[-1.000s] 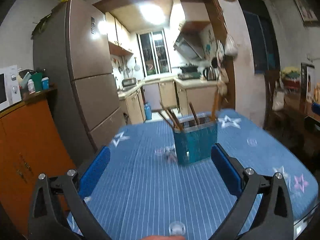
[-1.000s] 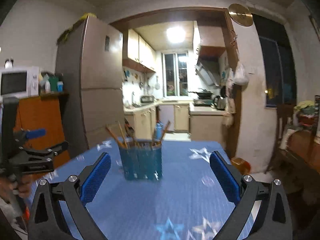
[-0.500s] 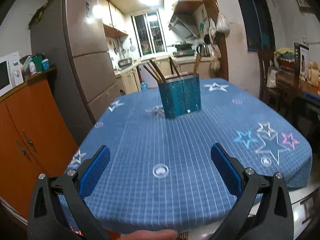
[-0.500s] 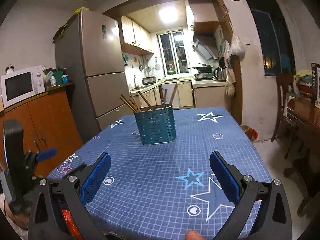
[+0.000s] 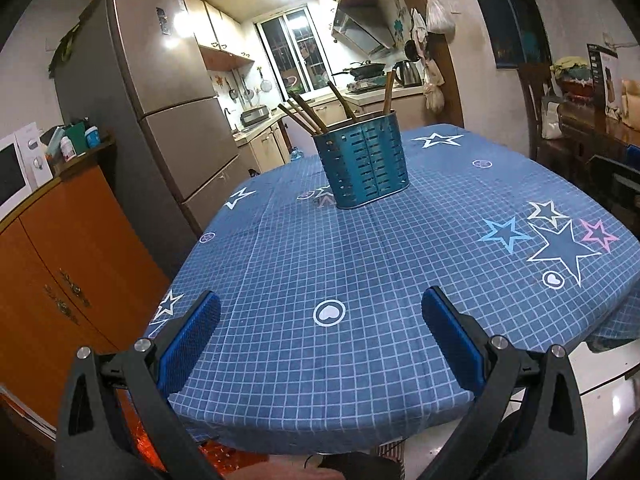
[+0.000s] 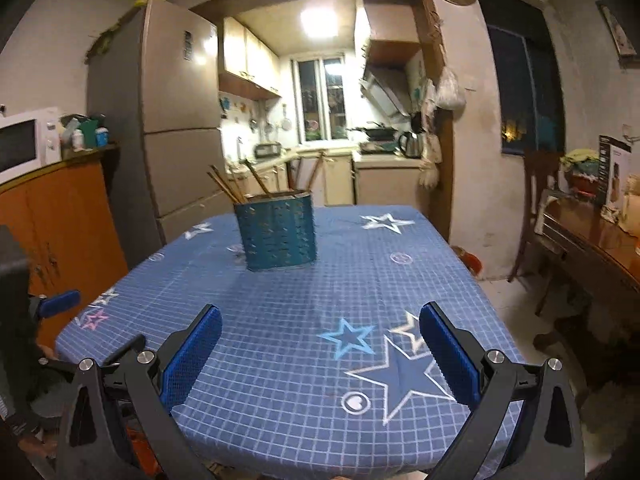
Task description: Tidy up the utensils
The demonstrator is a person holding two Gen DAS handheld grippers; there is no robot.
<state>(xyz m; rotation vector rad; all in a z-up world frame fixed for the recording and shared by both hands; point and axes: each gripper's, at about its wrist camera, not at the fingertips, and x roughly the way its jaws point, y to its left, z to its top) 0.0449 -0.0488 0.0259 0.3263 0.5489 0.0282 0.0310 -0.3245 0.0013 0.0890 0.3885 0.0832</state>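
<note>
Hovering over the near edge of the table (image 5: 280,360), the left gripper (image 5: 320,320) has its jaws spread wide with nothing between the blue pads (image 5: 192,340). Right gripper (image 6: 320,332) same story: jaws wide apart, empty, above the near end of the table (image 6: 280,360).

Teal slotted utensil holder (image 5: 362,164) stands upright toward the far middle of the table, well apart from both grippers. In the right wrist view the holder (image 6: 276,234) sits left of centre. Wooden utensils (image 5: 308,114) stick out of its top, most leaning left, one handle near upright at the right side. Exact count unclear; which compartment they sit in, can't tell.

Blue checked tablecloth (image 5: 360,260) with star prints covers the table; no loose utensils visible on it.

Left gripper's body (image 6: 24,320) shows at the left edge of the right wrist view. Fridge (image 5: 160,120) and orange cabinet (image 5: 60,260) stand left of the table, with the kitchen behind.
</note>
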